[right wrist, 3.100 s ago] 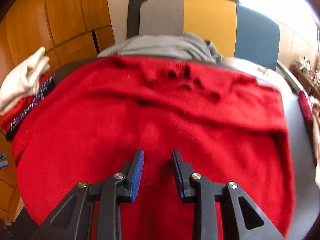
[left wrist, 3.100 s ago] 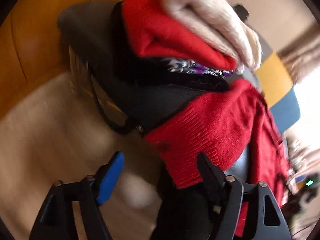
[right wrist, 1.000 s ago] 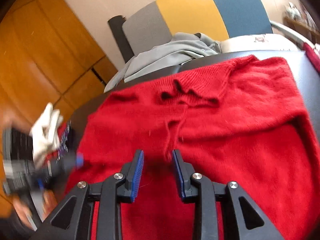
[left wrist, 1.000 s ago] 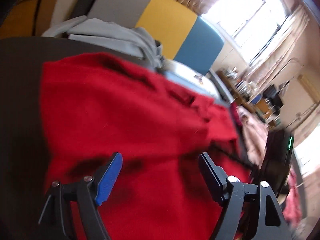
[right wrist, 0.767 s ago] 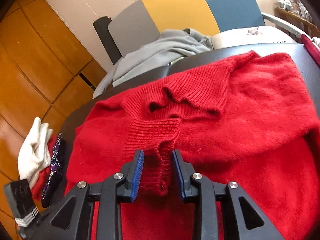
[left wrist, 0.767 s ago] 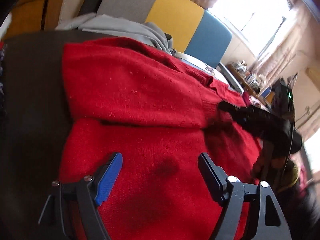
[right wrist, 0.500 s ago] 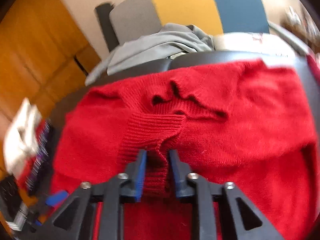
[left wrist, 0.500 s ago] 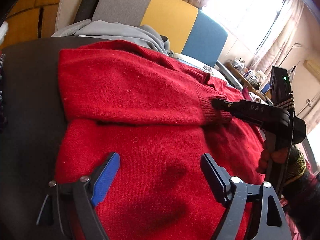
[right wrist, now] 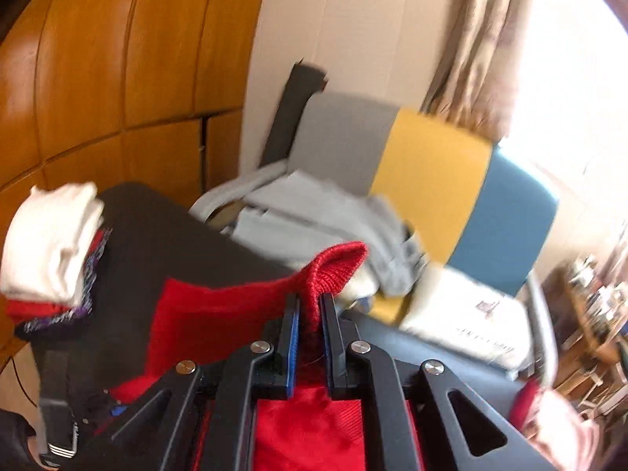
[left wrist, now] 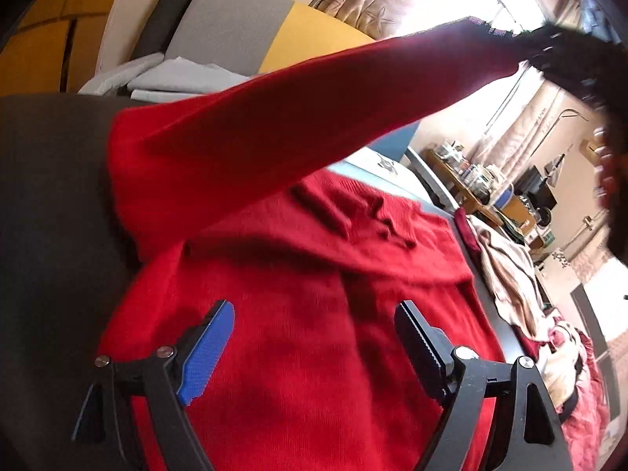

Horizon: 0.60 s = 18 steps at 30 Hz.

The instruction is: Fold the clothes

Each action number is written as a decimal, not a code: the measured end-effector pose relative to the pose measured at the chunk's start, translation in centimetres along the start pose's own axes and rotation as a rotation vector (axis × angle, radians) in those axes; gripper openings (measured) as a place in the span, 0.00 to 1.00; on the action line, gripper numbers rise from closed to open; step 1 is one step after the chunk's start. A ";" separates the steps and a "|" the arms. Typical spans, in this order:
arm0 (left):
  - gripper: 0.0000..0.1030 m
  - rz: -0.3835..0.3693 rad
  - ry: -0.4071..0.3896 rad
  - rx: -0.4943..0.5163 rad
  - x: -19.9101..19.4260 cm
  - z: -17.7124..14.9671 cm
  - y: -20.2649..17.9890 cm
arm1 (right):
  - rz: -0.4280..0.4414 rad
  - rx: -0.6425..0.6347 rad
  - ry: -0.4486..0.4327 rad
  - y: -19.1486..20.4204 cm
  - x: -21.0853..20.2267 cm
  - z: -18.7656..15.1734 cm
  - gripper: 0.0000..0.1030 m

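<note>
the red sweater (left wrist: 298, 353) lies spread across the dark tabletop (left wrist: 51, 196), one sleeve (left wrist: 314, 106) lifted taut off it. the right gripper (right wrist: 310, 310) has just closed on the ribbed cuff (right wrist: 337, 267); the left gripper (left wrist: 314, 337) hovers wide, empty. risk: a thin pinch (knit is slippery) — the cuff could slip out, or the pull drag the body askew.

Red sweater (left wrist: 298, 373) hem cut off below, shelf clutter (left wrist: 471, 174) too small, blurred
</note>
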<state>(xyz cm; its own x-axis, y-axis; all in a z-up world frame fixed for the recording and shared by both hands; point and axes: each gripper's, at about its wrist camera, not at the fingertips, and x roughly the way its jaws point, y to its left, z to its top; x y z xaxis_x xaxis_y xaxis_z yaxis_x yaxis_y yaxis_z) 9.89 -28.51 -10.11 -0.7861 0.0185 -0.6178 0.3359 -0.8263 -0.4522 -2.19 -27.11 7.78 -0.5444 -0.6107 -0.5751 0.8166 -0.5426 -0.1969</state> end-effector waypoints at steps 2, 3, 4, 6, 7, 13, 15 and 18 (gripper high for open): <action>0.82 0.035 -0.016 -0.004 1.1 1.3 0.1 | -0.050 0.022 -0.016 -1.7 -0.4 0.8 0.08; 0.82 0.065 -0.022 -0.007 1.5 1.9 0.4 | -0.069 0.038 -0.012 -2.6 -0.4 0.6 0.08; 0.82 0.090 -0.022 -0.013 1.8 2.2 0.8 | -0.089 0.056 -0.006 -3.6 -0.2 0.4 0.08; 0.82 0.130 -0.017 -0.025 2.0 2.4 1.8 | -0.123 0.119 0.041 -6.1 0.8 -2.0 0.08; 0.82 0.152 -0.012 -0.027 2.0 2.4 2.3 | -0.135 0.154 0.068 -7.3 1.3 -3.4 0.08; 0.82 0.219 0.032 -0.073 1.1 0.4 6.2 | -0.144 0.393 0.253 -12.9 5.6 -14.4 0.08; 0.82 0.233 0.034 -0.072 0.8 0.4 6.5 | -0.124 0.472 0.286 -13.9 6.6 -17.6 0.08; 0.81 0.274 0.026 -0.060 0.7 0.4 6.6 | -0.094 0.554 0.301 -14.1 7.5 -20.7 0.08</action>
<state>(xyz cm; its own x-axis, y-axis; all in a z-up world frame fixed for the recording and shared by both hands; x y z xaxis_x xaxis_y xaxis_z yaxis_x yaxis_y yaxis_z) 11.36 -34.17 -13.23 -0.6483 -0.1864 -0.7382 0.5649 -0.7678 -0.3023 -13.85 -12.07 -10.17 -0.4655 -0.4011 -0.7889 0.5038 -0.8530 0.1365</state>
